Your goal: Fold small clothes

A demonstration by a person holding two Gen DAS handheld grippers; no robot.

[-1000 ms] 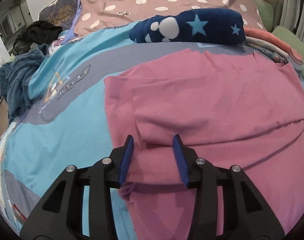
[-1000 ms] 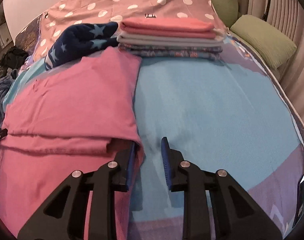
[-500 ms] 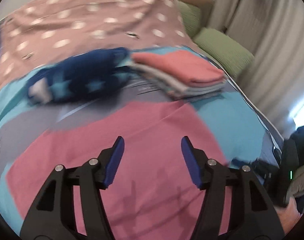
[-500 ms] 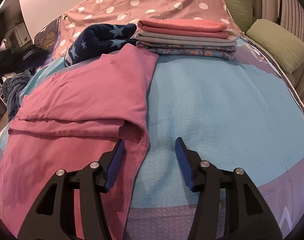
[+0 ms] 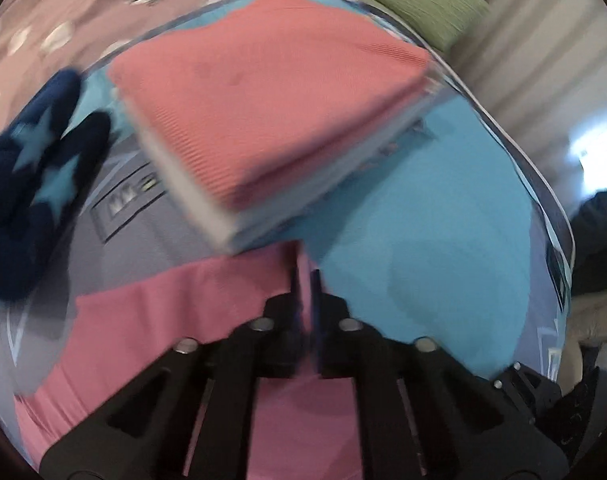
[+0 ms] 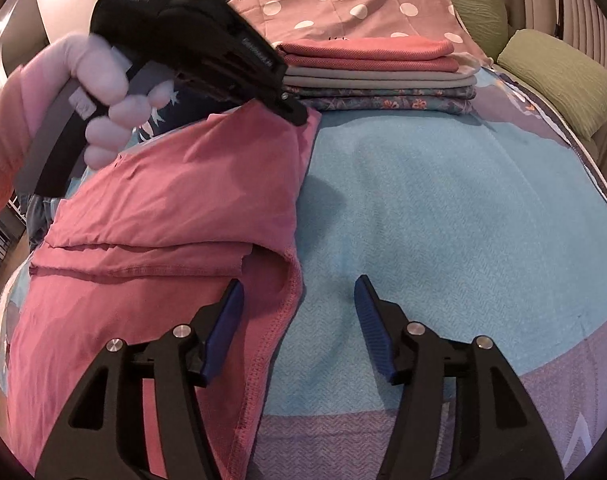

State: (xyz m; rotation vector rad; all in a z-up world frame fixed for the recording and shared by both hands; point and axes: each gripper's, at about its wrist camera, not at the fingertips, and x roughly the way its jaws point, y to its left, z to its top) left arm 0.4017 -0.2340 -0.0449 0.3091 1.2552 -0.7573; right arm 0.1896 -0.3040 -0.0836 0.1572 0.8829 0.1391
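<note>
At the far side of the bed with the light blue blanket (image 6: 443,216), a neat stack of folded clothes topped by a coral ribbed piece (image 6: 375,74) sits just behind the far corner of the pink jersey garment (image 6: 175,208), with a dark blue star-patterned fleece bundle (image 5: 27,184) to its left, a polka-dot mauve cover (image 6: 343,4) beyond, and green pillows (image 6: 559,80) at the far right. The pink garment lies partly folded on the left half of the blanket. The left gripper (image 5: 305,276), held by a hand (image 6: 103,96), is clenched on the garment's far right corner, right in front of the stack. The right gripper (image 6: 299,292) hovers at the near right hem, its fingers (image 6: 223,320) opening, with the hem edge lying loose between them, ungripped.
</note>
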